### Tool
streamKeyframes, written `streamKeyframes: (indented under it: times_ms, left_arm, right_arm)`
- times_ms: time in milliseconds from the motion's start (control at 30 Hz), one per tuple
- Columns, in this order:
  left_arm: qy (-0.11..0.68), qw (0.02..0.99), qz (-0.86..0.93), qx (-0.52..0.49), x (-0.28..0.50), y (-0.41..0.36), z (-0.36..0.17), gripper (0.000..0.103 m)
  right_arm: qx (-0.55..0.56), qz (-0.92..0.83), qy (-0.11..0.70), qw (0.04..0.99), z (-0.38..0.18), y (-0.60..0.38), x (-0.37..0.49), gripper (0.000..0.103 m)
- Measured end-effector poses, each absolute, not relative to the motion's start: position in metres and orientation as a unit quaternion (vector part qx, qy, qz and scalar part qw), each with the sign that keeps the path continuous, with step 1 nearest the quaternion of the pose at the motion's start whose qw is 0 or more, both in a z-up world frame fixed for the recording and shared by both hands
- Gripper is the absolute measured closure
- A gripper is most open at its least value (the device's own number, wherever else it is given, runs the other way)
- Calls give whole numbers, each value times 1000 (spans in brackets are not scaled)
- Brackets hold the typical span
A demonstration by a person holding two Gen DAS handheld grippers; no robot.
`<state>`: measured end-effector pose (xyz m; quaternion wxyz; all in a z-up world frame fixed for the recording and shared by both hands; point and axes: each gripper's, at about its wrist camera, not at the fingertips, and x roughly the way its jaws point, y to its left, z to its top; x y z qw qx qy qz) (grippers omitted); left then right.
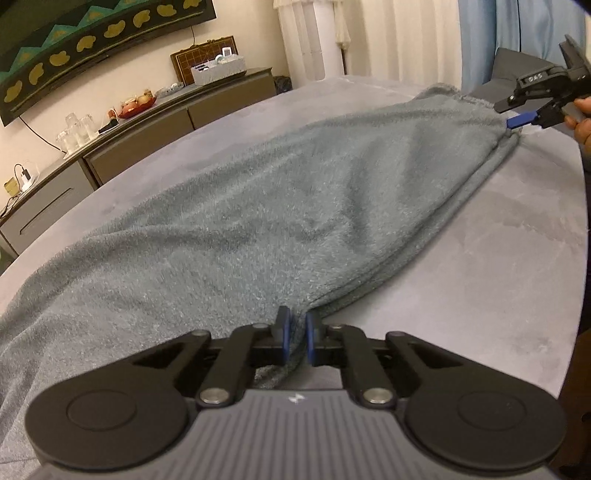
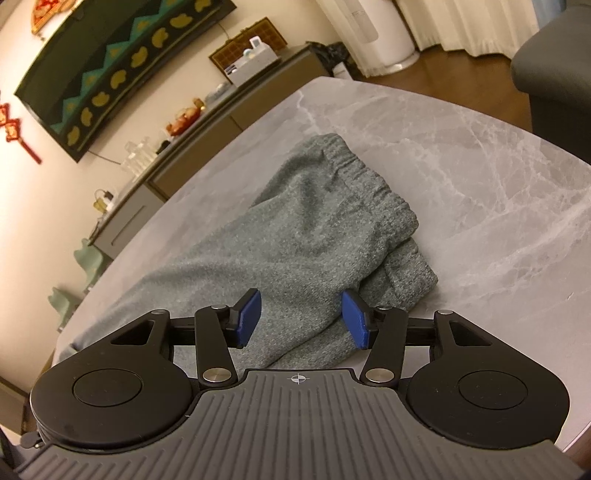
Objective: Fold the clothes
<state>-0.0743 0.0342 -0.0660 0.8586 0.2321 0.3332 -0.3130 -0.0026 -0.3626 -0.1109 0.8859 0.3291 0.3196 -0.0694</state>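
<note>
Grey-green fleece trousers (image 1: 295, 206) lie stretched flat along the grey marble table (image 1: 498, 266). My left gripper (image 1: 298, 338) is shut on the near edge of the trousers, with a pinch of fleece squeezed between its blue pads. In the right wrist view the elastic waistband (image 2: 362, 181) lies folded over at the far end of the trousers (image 2: 295, 229). My right gripper (image 2: 301, 319) stands open just above the fleece near that end, its pads apart and not pressing on it. From the left wrist view the right gripper (image 1: 511, 114) shows at the trousers' far corner, held by a hand (image 1: 583, 125).
A long sideboard (image 1: 155, 133) runs beyond the table's far edge, bearing glasses (image 1: 75, 131), a fruit bowl (image 1: 136, 103) and a white basket (image 1: 218, 70). A dark chair (image 2: 554, 85), a white tower appliance (image 2: 373, 33) and curtains stand past the table's end.
</note>
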Motion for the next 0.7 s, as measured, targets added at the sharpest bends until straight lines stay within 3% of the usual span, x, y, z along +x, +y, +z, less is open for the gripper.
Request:
streamKeyframes:
  times_ms: [167,467,667,700]
  left_arm:
    - [315,861,-319,242,-87,38,-56,95]
    - [305,867,-310,244,-85,35,-55,99]
    - [307,865,-310,246,-86,35,-58,98]
    - [307,865,-309,248,-87,35,-58,98]
  right_arm:
    - [327,-54,325,886,-111,-361,0,48]
    - [417,-55,313,851,-128,-382,-2,47]
    - [403,-37,329,853,-130,-365,10,49]
    - [397,-41,335,853,-132,-363,14,64]
